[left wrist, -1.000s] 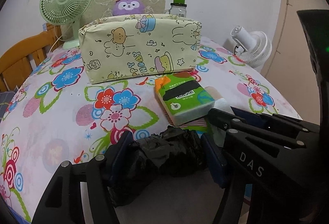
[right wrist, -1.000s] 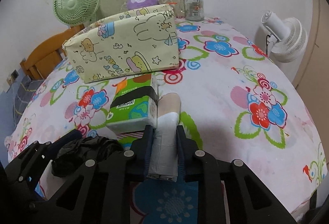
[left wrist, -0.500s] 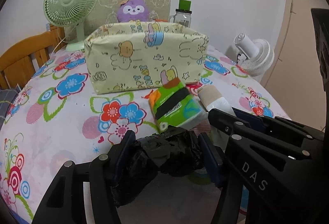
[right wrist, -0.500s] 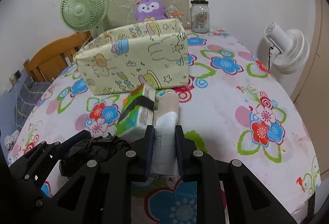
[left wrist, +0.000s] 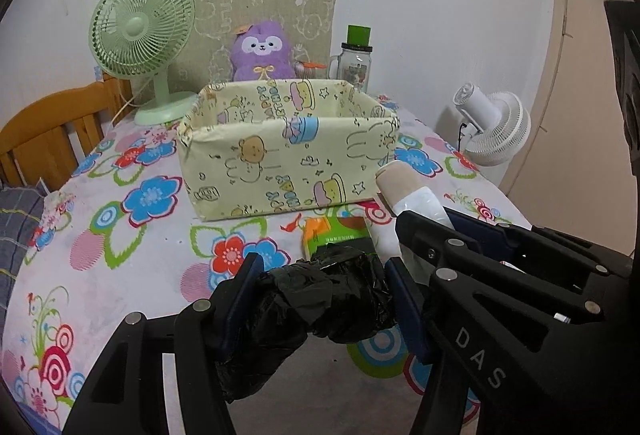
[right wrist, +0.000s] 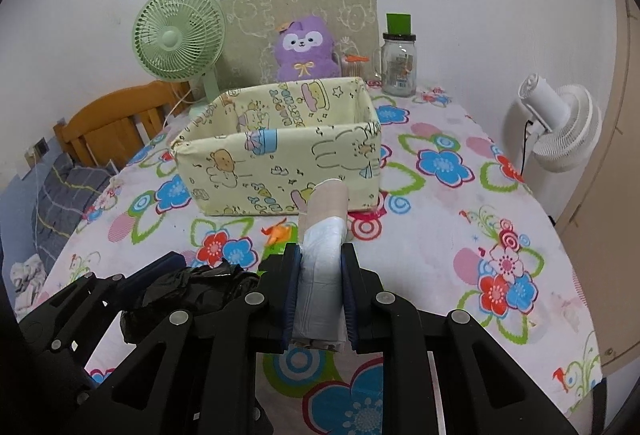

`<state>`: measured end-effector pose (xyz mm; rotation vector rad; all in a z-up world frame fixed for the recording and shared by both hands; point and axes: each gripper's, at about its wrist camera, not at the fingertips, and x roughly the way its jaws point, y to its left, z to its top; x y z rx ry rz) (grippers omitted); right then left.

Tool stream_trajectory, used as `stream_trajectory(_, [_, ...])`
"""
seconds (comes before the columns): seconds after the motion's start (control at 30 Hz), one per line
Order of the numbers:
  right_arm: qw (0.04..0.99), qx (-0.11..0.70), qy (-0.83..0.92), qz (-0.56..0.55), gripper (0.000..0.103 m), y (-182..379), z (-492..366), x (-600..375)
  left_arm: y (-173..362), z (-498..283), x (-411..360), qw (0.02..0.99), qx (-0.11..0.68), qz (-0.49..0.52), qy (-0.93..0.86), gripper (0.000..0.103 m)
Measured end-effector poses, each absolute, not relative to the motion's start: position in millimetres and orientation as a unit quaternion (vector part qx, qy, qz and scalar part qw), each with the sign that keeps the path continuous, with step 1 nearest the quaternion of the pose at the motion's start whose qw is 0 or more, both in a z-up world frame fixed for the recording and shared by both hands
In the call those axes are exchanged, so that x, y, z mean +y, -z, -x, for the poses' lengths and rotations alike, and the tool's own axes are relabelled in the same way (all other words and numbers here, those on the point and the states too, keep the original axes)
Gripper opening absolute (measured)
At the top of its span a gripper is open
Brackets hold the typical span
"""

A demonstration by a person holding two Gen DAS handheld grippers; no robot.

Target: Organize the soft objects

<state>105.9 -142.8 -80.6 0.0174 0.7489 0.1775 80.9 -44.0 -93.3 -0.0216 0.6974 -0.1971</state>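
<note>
Left gripper (left wrist: 320, 287) clamped a crumpled black plastic bag (left wrist: 312, 303); right gripper (right wrist: 319, 291) clasped a white bag roll (right wrist: 322, 255) (cardboard core exposed); both were held above the floral table (right wrist: 460, 203), near the open fabric box (right wrist: 280, 151); a green tissue pack (left wrist: 336, 233) lay beneath.

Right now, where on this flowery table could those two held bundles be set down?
Inside the yellow cartoon box, whose visible part looks empty. Bare cloth lies left of the box, and right of it toward the white fan. Crowded: behind the box, and by the green tissue pack.

pale yellow cartoon-print box (left wrist: 288, 151), black bag (left wrist: 320, 299), white-and-beige roll (right wrist: 324, 235), flowered tablecloth (right wrist: 460, 219), purple plush (left wrist: 262, 53)
</note>
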Motion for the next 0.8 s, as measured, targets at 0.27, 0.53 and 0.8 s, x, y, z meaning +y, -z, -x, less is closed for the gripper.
stream_trajectory(0.27, [0.930, 0.357, -0.088, -0.009, 0.023, 64.8, -108.8, -141.3, 77.9, -83.0, -44.1, 0.938, 0.333, 0.007, 0.090, 0.064])
stream_trajectory(0.53, [0.931, 0.355, -0.084, -0.002, 0.023, 53.7, -111.8, -139.7, 67.2, -86.7, -45.2, 0.938, 0.334, 0.001, 0.091, 0.064])
stream_trajectory(0.8, [0.933, 0.349, -0.086, -0.003, 0.023, 41.7, -113.7, -140.3, 55.0, -87.6, -46.9, 0.941, 0.327, -0.002, 0.089, 0.064])
